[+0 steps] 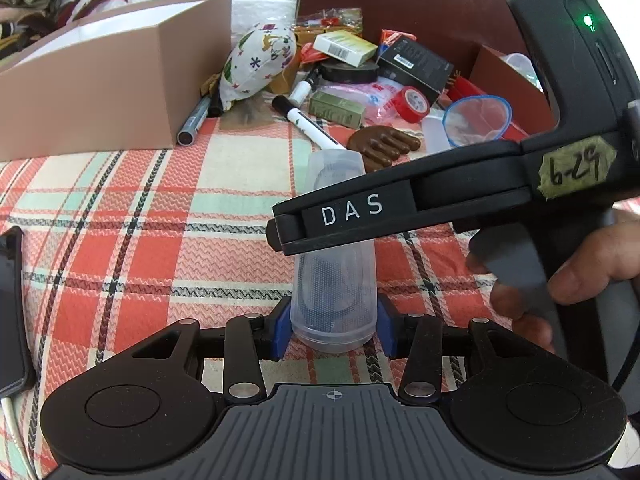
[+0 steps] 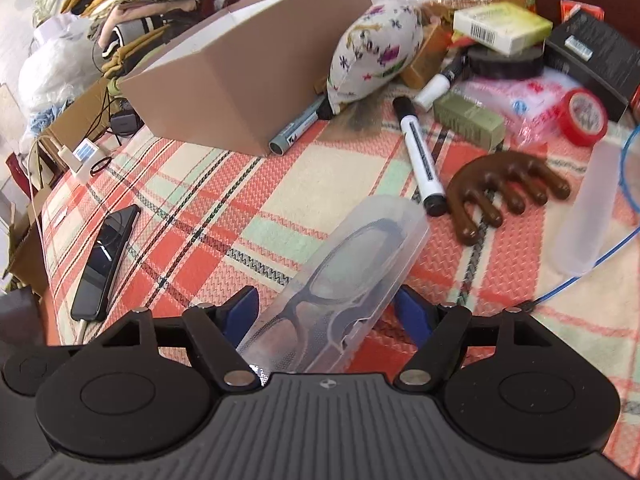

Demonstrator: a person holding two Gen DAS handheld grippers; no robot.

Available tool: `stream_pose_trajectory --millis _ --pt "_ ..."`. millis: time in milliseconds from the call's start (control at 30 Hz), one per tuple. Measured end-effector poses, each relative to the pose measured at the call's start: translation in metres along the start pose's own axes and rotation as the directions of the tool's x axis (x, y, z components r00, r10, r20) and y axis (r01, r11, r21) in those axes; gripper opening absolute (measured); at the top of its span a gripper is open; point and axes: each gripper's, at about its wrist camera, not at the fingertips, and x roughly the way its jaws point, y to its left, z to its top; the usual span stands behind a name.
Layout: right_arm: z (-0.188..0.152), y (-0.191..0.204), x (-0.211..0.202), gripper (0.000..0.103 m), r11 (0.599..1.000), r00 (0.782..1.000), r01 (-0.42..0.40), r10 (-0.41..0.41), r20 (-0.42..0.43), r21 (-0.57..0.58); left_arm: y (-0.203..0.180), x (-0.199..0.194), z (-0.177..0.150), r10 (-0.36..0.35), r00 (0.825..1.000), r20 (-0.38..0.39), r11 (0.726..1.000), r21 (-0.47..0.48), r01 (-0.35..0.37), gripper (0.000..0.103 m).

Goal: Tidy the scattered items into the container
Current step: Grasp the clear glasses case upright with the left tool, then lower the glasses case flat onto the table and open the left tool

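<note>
Clear plastic is what both tools have come to: a see-through glasses case [image 1: 334,288] with dark-framed spectacles inside lies on the bench [image 1: 140,216], which is covered in a red, cream and mint checked cloth. The left gripper [image 1: 333,330] has its blue pads pressed against the two sides of the case's near end, so it is gripping the case. The right gripper [image 2: 326,314] straddles the same case with its jaws set wide; its blue pads stand clear of the plastic on both sides, so it is open and holds nothing. In the left wrist view the right tool's black body crosses above the case, with a hand [image 1: 592,264] wrapped round its handle. Beyond the case lie a white marker [image 2: 420,160], a brown wooden comb [image 2: 504,192], a roll of red tape [image 2: 584,116], a green carton [image 2: 468,120], a patterned fabric pouch [image 2: 376,48] and a heap of small boxes and packets. The tan cardboard box [image 2: 248,72] stands open at the far left of the cloth, with a grey marker [image 2: 298,128] lying against its corner. A black phone [image 2: 105,264] rests near the bench's left edge, well apart from the case
</note>
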Motion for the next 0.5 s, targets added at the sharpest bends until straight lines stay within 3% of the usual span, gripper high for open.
stream_pose_trajectory --millis 500 --pt "-0.002 -0.004 -0.025 0.061 0.998 0.997 -0.051 0.049 0.063 0.032 -0.005 0.000 0.002 -0.024 1.000 -0.007 1.000 -0.008 0.024 0.044"
